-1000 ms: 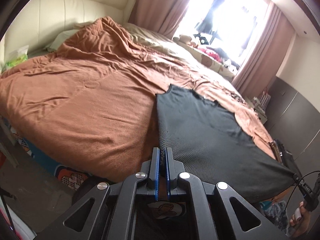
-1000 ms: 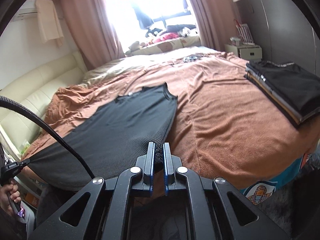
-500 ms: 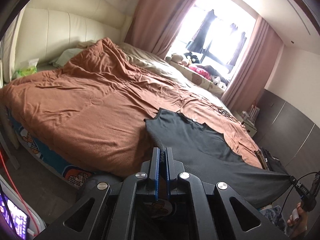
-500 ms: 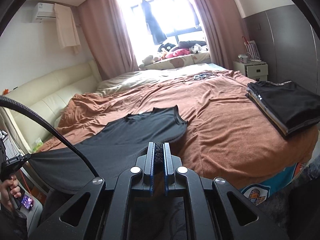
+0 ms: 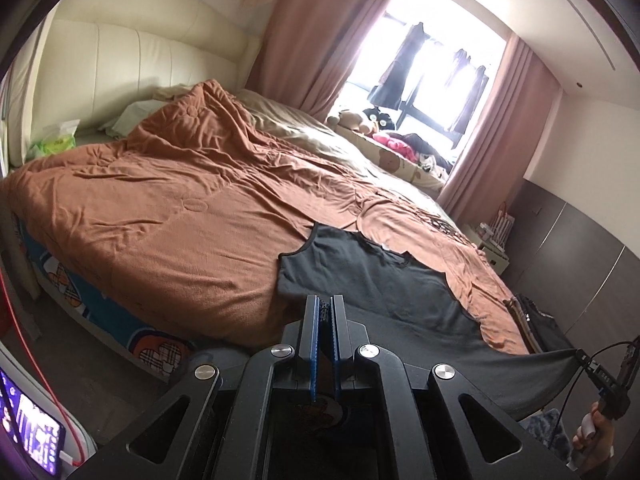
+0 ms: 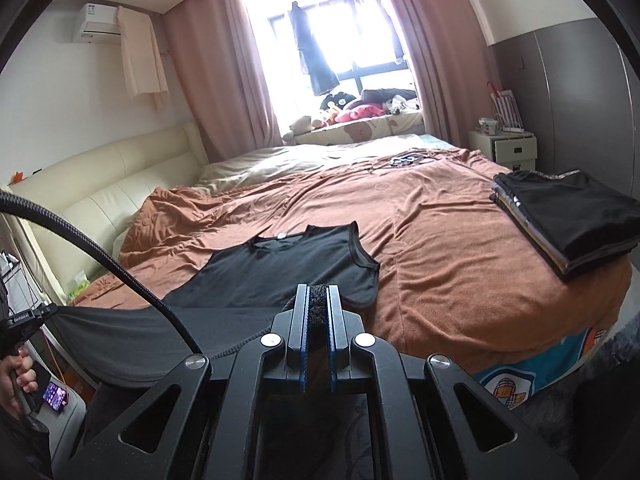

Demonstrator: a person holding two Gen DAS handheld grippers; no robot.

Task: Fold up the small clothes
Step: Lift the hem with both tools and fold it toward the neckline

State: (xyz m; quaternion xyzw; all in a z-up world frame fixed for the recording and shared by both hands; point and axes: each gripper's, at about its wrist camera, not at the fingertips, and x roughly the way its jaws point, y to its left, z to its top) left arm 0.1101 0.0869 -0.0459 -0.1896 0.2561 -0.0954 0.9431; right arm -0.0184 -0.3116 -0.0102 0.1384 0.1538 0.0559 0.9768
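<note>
A black sleeveless top (image 5: 376, 280) (image 6: 288, 272) lies with its neck end on the brown bedspread (image 5: 180, 216) (image 6: 440, 248), its hem pulled off the near bed edge and stretched taut. My left gripper (image 5: 325, 304) is shut on one hem corner. My right gripper (image 6: 318, 294) is shut on the other hem corner, with a thick wad of black mesh between its fingers. Each wrist view shows the other gripper at the far end of the stretched hem, held by a hand (image 5: 596, 436) (image 6: 16, 376).
A stack of folded dark clothes (image 6: 568, 216) sits at the bed's right corner. A cream headboard (image 5: 120, 64) runs along the left wall. A white nightstand (image 6: 512, 148) and a window seat with soft toys (image 6: 352, 112) stand beyond. A lit phone (image 5: 28, 428) lies near the floor.
Both grippers have pulled back and up from the bed, dragging the top toward the near edge. More of its hem hangs off the bed, stretched between them.
</note>
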